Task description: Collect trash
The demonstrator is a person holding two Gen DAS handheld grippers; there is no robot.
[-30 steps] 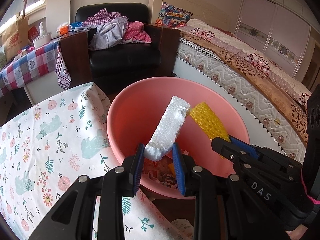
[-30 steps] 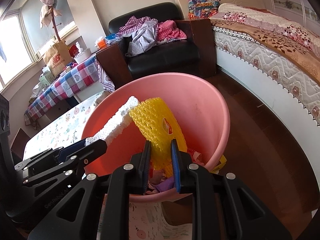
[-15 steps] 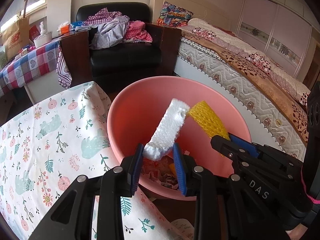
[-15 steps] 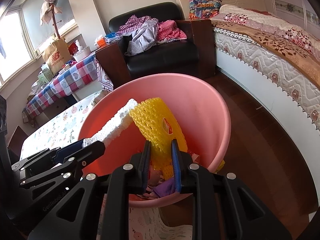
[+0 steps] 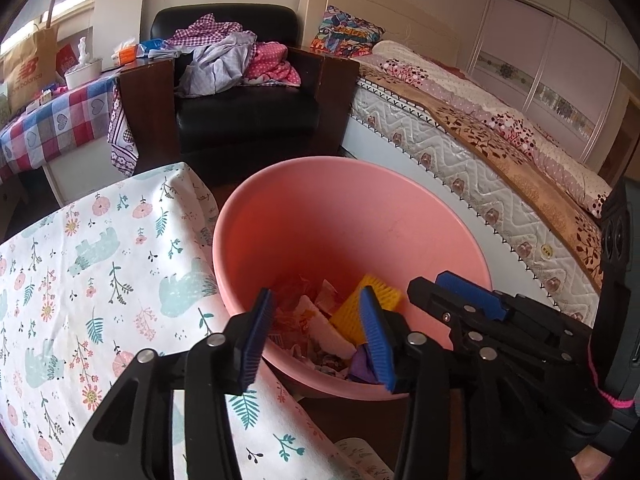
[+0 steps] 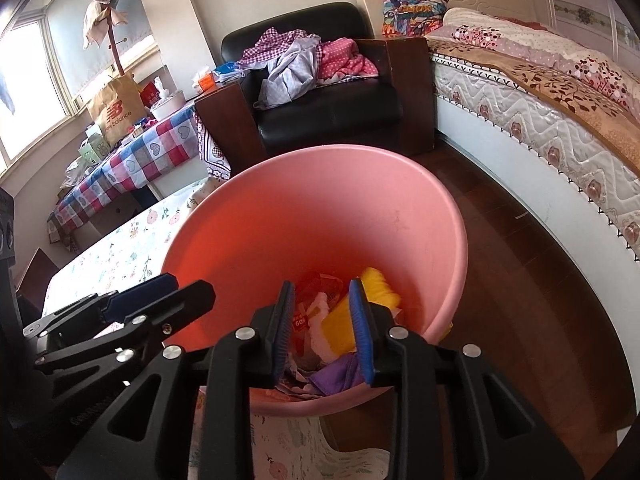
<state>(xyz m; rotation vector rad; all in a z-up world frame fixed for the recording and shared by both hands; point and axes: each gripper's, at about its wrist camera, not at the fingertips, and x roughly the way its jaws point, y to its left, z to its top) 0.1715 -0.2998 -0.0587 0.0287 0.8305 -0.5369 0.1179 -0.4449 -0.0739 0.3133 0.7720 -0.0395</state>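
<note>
A pink bin (image 5: pixel 320 208) (image 6: pixel 360 200) stands on the floor beside the table, with both grippers held over its near rim. My left gripper (image 5: pixel 318 332) is opening and holds nothing. The white foam strip (image 5: pixel 328 330) lies down in the bin on crumpled wrappers. My right gripper (image 6: pixel 326 330) is opening too, its pads apart from the yellow foam net (image 6: pixel 340 326) (image 5: pixel 370 300), which lies in the bin beside the white strip (image 6: pixel 318 334). A purple scrap (image 6: pixel 336 376) sits at the near side of the bin.
A table with a floral cloth (image 5: pixel 80 280) lies to the left of the bin. A black armchair (image 5: pixel 244 112) piled with clothes stands behind, a bed (image 5: pixel 500 160) runs along the right, and a checked-cloth table (image 6: pixel 132 160) sits at the far left.
Both grippers opened. The white foam strip left the left gripper and the yellow foam net left the right gripper; both dropped into the bin.
</note>
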